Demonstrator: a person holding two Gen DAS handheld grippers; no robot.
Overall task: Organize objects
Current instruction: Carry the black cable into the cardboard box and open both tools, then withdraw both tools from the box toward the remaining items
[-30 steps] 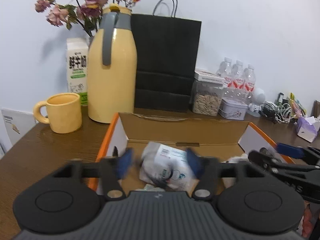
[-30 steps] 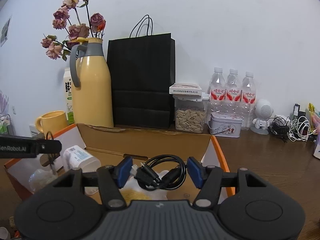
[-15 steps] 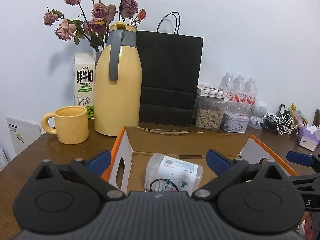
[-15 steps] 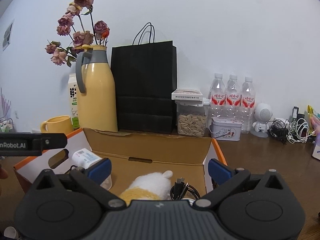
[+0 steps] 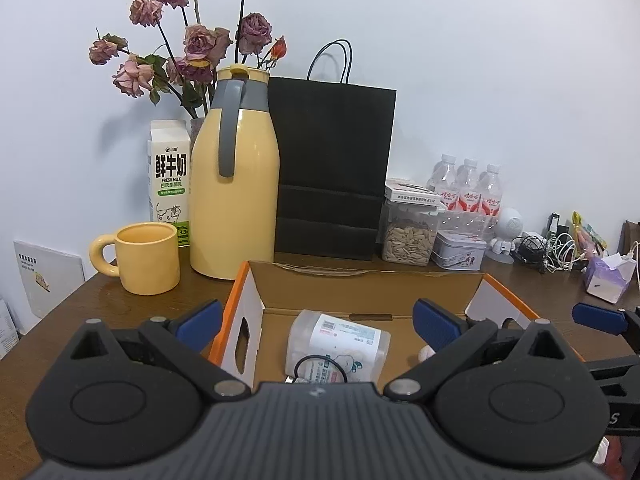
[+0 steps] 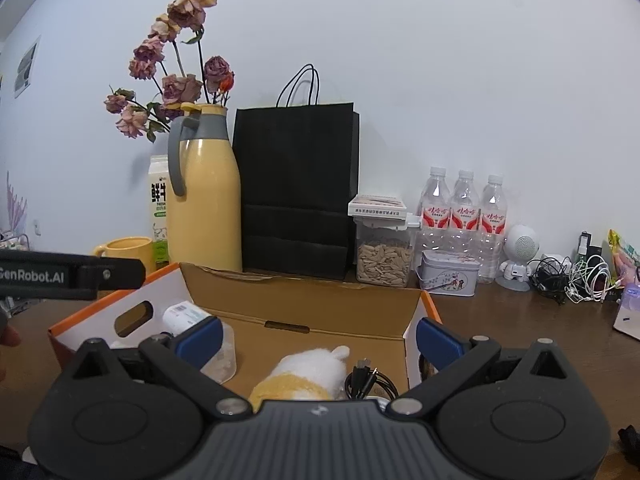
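An open cardboard box (image 5: 360,286) with orange edges stands on the wooden table. In the left wrist view a clear plastic pack (image 5: 340,342) with a printed label lies on the box floor, a thin black ring (image 5: 320,364) against it. My left gripper (image 5: 316,322) hangs open above and behind the pack, touching nothing. In the right wrist view the box (image 6: 304,304) holds a white and yellow plush toy (image 6: 304,374), a coiled black cable (image 6: 370,380) and the pack (image 6: 186,314). My right gripper (image 6: 319,338) is open over the toy and cable, with nothing between its fingers.
Behind the box stand a yellow mug (image 5: 148,258), a milk carton (image 5: 170,178), a yellow thermos jug (image 5: 234,192), a black paper bag (image 5: 332,168), a seed jar (image 5: 410,236), a tin (image 5: 460,250) and water bottles (image 5: 468,188). Tangled cables (image 6: 572,276) lie at the far right.
Both grippers opened. The left let go of the plastic pack and the right let go of the black cable; both things now lie in the box. Both grippers drew back and rose slightly.
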